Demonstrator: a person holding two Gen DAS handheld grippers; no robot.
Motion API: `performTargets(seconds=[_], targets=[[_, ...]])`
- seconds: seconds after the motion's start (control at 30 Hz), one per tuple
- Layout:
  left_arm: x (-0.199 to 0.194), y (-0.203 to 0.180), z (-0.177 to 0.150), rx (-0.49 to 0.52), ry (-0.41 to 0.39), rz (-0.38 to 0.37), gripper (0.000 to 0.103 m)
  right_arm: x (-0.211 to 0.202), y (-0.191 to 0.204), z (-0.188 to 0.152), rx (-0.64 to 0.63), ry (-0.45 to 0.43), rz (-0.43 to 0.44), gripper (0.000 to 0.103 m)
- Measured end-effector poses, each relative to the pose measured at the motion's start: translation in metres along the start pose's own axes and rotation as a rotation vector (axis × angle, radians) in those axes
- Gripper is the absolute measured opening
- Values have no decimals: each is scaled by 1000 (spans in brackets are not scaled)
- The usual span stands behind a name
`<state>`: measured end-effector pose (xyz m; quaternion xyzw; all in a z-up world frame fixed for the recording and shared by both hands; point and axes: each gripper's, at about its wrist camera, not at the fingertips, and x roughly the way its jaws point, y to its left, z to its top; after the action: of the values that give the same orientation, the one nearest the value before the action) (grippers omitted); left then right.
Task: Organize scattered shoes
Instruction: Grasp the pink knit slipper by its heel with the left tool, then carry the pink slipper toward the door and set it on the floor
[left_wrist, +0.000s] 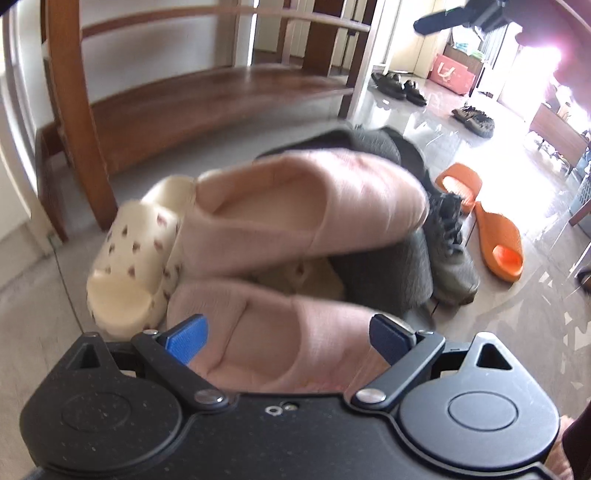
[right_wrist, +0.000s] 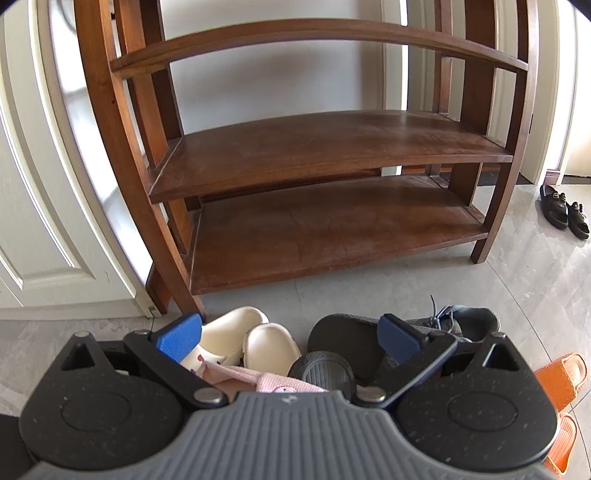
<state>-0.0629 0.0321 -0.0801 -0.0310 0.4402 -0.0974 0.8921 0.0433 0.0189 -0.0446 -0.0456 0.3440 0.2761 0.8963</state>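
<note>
A heap of shoes lies on the floor in front of a wooden shoe rack (right_wrist: 332, 229). My left gripper (left_wrist: 288, 338) is open, its blue pads either side of the near pink slipper (left_wrist: 295, 354). A second pink slipper (left_wrist: 295, 206) lies across the heap behind it, beside a cream dotted slide (left_wrist: 136, 251). My right gripper (right_wrist: 291, 338) is open and hovers above the heap with nothing between its fingers. Under it lie cream slides (right_wrist: 258, 339), black slippers (right_wrist: 332, 343), a pink slipper (right_wrist: 266, 382) and a grey sneaker (right_wrist: 461, 321).
Both lower rack shelves (right_wrist: 332, 147) are bare. Orange slides (left_wrist: 498, 243) lie right of the heap, with a dark sneaker (left_wrist: 450, 258) between. Black sandals (right_wrist: 561, 208) and brown shoes (left_wrist: 474, 120) sit farther off. A white door (right_wrist: 48, 184) stands left of the rack.
</note>
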Motion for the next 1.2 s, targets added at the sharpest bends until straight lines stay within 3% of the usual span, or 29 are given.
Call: performTargets(seconds=[0.17, 0.2, 0.27, 0.3, 0.47, 0.53, 0.6, 0.8, 0.97, 1.2], targets=[[20, 2, -11, 6, -8, -79, 91, 1, 3, -2, -21, 11, -12, 103], [25, 1, -13, 14, -3, -96, 84, 1, 2, -3, -22, 14, -16, 103], [33, -1, -18, 32, 19, -126, 29, 1, -1, -4, -21, 19, -25, 103], [40, -1, -20, 32, 44, -142, 25, 1, -2, -4, -20, 22, -28, 103], [48, 4, -23, 12, 41, -165, 23, 5, -11, -6, 6, 42, -29, 103], [48, 8, -25, 0, 35, -188, 10, 7, -12, -6, 7, 46, -24, 103], [46, 11, -28, -4, 23, -216, 7, 9, -12, -6, 6, 47, -19, 103], [21, 32, -43, -62, -6, -310, 4, 16, -7, -5, 22, 47, 10, 103], [-16, 56, -66, -117, -22, -268, 4, 24, 4, -6, 14, 55, 31, 103], [-71, 100, -111, -169, 37, -146, 4, 41, 35, -9, -32, 82, 65, 103]])
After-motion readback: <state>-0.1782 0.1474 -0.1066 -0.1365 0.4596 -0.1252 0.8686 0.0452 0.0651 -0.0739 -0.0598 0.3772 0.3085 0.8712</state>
